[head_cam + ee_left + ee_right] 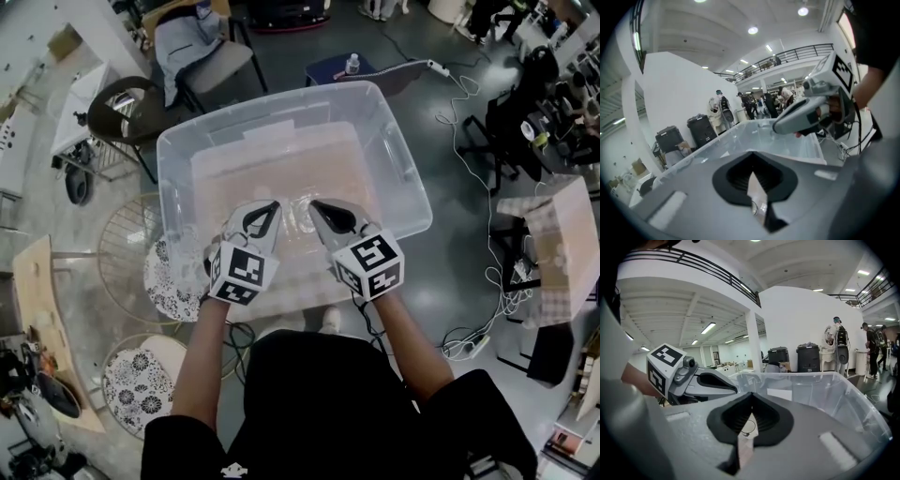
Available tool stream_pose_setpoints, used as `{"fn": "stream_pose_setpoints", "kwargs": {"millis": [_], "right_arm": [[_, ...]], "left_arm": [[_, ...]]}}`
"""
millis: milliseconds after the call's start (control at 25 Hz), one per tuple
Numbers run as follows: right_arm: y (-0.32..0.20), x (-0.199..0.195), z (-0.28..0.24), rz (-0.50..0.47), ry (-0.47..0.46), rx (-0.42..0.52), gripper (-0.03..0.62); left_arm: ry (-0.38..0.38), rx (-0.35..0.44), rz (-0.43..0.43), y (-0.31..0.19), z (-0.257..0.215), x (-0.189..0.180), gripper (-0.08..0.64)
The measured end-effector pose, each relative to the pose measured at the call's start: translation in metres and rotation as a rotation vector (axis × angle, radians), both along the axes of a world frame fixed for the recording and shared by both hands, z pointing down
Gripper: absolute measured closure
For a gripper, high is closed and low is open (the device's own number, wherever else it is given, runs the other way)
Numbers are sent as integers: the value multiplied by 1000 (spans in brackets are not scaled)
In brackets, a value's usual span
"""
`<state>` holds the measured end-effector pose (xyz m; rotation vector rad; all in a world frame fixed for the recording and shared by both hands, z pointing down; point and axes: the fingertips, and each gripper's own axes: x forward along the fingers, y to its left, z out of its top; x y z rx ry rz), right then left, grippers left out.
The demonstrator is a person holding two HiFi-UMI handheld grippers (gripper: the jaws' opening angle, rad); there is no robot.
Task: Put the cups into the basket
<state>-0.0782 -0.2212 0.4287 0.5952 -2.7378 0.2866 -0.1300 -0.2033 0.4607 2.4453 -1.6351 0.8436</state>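
Note:
The basket is a large clear plastic bin (281, 105) right in front of me, its walls also showing in the left gripper view (740, 133) and in the right gripper view (825, 390). My left gripper (273, 205) and right gripper (313, 203) hover side by side over the bin's near half, tips pointing inward and slightly down. Both have their jaws shut, and I see nothing held in either (751, 157) (751, 397). A faint glassy shape (302, 219) lies on the bin floor between the tips; whether it is a cup I cannot tell.
Two round patterned stools (172, 281) (141, 380) and a wire stool stand at my left. A black chair (122, 103) and a grey chair are behind the bin. Cables and a power strip (469, 343) run along the floor at right. People stand far off (838, 345).

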Motion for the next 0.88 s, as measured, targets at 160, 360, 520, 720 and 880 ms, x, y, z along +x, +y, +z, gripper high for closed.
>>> {"fn": "stream_pose_setpoints", "kwargs": {"millis": [160,360,520,720,880], "right_arm": [[9,3,-6,-21,-15,6,589],[17,7,-11,-26,-29,29,589],[23,11,-19,-34,-48,64,589],[33,20,-33,-54,-93,96,589],[43,26,-37,-74,-103,102,589]], "left_arm": [[66,36,-7,8,-26,11,554],[96,73,-37,20,-41,18,554],[173,138,-88,33,-57,20,554],[188,192,-121,49,-71,28,554],[189,205,-148,58,-75,33,554]]}}
